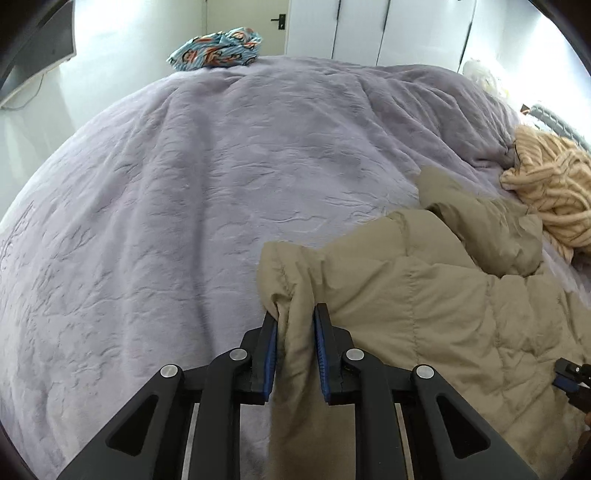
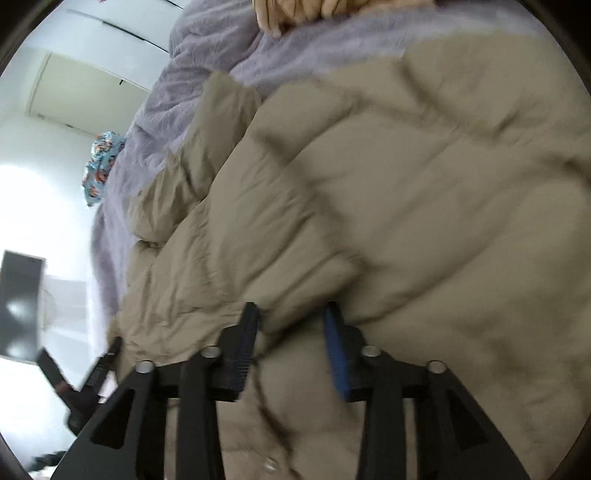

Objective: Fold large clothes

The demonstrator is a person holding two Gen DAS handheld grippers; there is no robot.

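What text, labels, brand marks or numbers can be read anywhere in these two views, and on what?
None can be read.
The patterned blue cloth carries a printed design, but no letters can be made out.
The tan quilted jacket, the lilac blanket and the left gripper show no label or logo.
The right wrist view is motion-blurred.

We see a bed spread with a plush lilac blanket [image 1: 207, 192], creased all over. Behind it stand tall white wardrobe doors [image 1: 388, 29], and beside them a pale door with a dark handle [image 1: 277, 20]. On the white wall at the left hangs a dark screen [image 1: 40, 48]. Bright daylight washes out the walls. A patterned blue bundle [image 1: 216, 48] lies at the bed's far edge.
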